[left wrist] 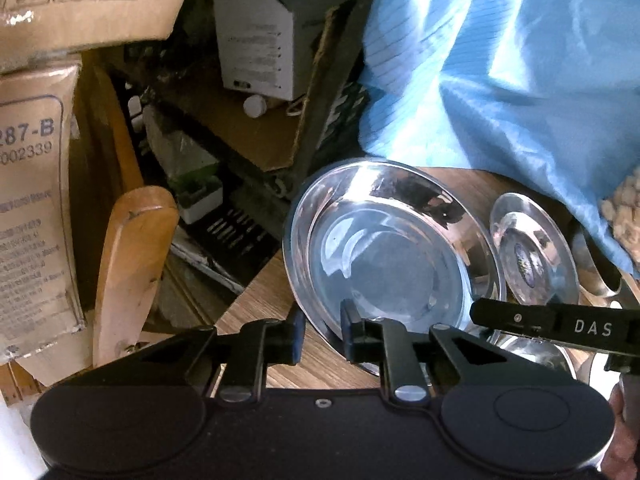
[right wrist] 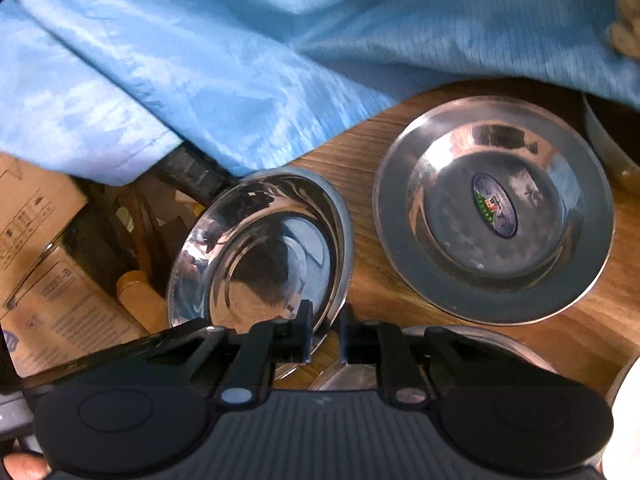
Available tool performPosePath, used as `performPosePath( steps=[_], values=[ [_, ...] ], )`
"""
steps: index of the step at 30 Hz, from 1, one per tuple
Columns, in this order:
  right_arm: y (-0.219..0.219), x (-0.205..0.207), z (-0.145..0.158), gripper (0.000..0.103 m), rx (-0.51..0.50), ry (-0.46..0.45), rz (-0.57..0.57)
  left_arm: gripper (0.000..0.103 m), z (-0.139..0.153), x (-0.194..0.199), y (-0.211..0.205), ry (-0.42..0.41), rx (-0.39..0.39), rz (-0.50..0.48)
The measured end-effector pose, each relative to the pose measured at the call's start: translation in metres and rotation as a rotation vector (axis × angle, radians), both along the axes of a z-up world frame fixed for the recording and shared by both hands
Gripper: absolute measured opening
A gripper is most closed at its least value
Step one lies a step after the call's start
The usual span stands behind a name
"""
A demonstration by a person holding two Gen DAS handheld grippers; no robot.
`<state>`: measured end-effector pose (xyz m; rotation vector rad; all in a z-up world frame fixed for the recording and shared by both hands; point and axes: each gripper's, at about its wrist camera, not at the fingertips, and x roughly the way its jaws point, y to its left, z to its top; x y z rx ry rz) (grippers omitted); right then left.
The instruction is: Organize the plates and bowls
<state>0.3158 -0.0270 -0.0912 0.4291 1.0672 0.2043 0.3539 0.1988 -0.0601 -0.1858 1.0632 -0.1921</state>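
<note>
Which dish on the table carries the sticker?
Start at the wooden table below the blue cloth. To the right of the deep steel bowl lies the flat steel plate. Only it has a wide rim and an oval sticker in its centre.

A shiny steel bowl (left wrist: 394,248) is sitting tilted at the wooden tabletop (right wrist: 360,152) edge, its near rim pinched on both sides. Just beside it, a flat-rimmed steel plate (right wrist: 494,210) bearing an oval sticker is lying upright, partly under draped blue cloth.
</note>
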Motion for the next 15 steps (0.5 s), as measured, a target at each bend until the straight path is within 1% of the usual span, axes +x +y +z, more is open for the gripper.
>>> performPosePath(
  steps=[3,6,10,15],
  values=[
    [-0.003,-0.008,0.007,0.015,0.001,-0.023,0.010,0.020,0.007,-0.006,-0.006,-0.027,0.024,-0.018],
    [-0.011,-0.019,0.014,0.016,0.026,-0.036,0.003,0.021,0.019,-0.015,-0.014,-0.068,0.048,-0.047],
    [-0.028,-0.037,0.026,0.016,0.062,-0.055,-0.017,0.022,0.033,-0.028,-0.025,-0.114,0.044,-0.089],
    [-0.047,-0.060,0.039,0.018,0.061,-0.085,-0.003,0.023,0.042,-0.044,-0.041,-0.140,0.047,-0.150]
  ],
)
